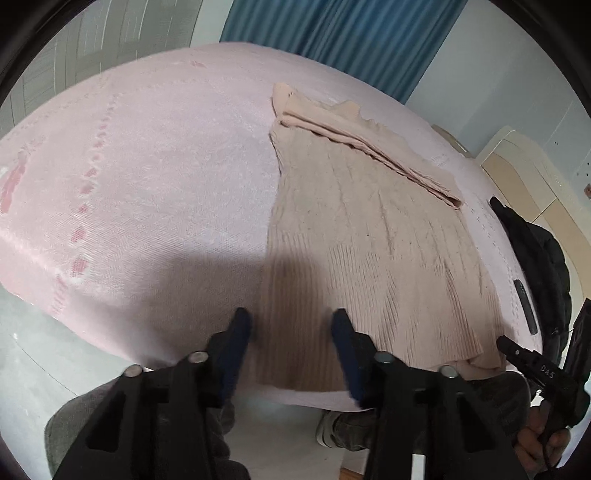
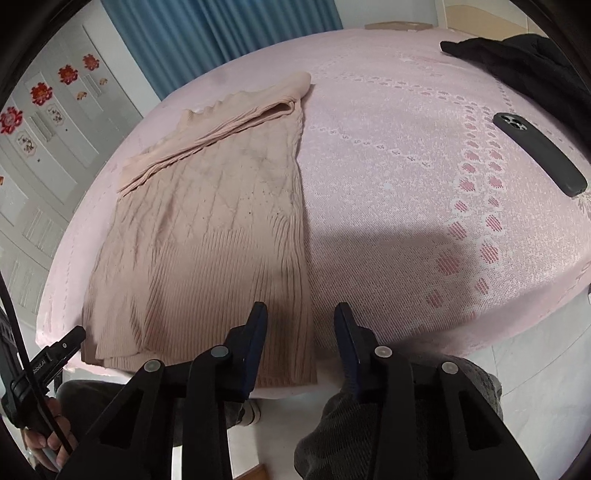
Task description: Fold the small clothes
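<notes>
A beige knit sweater (image 1: 369,236) lies flat on the pink bed cover (image 1: 147,177), its sleeves folded across the upper part. It also shows in the right wrist view (image 2: 207,236). My left gripper (image 1: 291,317) is open and empty, hovering over the sweater's near left hem corner. My right gripper (image 2: 301,312) is open and empty, over the sweater's near right hem corner at the bed's front edge. The right gripper's tip shows in the left wrist view (image 1: 506,343), and the left gripper's tip shows in the right wrist view (image 2: 75,336).
A dark phone (image 2: 539,155) lies on the bed cover (image 2: 406,147) to the right of the sweater. A black garment (image 2: 524,62) lies at the far right. Blue curtains (image 2: 221,29) and white cabinets (image 2: 48,122) stand behind the bed. The floor is below the front edge.
</notes>
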Motion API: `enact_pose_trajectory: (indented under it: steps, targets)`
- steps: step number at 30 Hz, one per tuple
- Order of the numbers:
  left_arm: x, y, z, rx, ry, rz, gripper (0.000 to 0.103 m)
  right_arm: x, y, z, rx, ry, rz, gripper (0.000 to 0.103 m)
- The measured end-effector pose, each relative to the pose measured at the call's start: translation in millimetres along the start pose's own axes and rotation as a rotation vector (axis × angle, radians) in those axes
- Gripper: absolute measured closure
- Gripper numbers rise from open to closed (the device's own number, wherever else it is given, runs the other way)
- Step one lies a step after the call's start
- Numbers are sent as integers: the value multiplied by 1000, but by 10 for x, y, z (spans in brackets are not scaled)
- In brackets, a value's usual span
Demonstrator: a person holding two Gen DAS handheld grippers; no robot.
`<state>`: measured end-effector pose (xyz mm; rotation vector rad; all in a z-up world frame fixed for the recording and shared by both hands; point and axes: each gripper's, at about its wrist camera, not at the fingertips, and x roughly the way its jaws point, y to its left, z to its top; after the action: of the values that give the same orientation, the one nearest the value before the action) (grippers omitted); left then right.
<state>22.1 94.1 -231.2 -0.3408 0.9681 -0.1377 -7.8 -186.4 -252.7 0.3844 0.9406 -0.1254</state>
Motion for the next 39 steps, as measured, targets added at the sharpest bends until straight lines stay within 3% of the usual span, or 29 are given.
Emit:
enact_pose_trajectory:
  steps: [14,15,18,25,39]
  targets:
    - [167,97,224,-101,6,-86,64,60,102,53,-48,19,27,65]
    - [171,91,226,-100,5,-79,65,59,96,53,-46,21,30,65]
    - [153,51,177,-74,-6,13,84,59,71,57,-38,22,40,65]
    - [34,30,31,-15,11,32,84,63,47,59,-5,22,50,65]
    - [23,148,15,-94,19,-31,85,9,-33,20,-7,53,76,66]
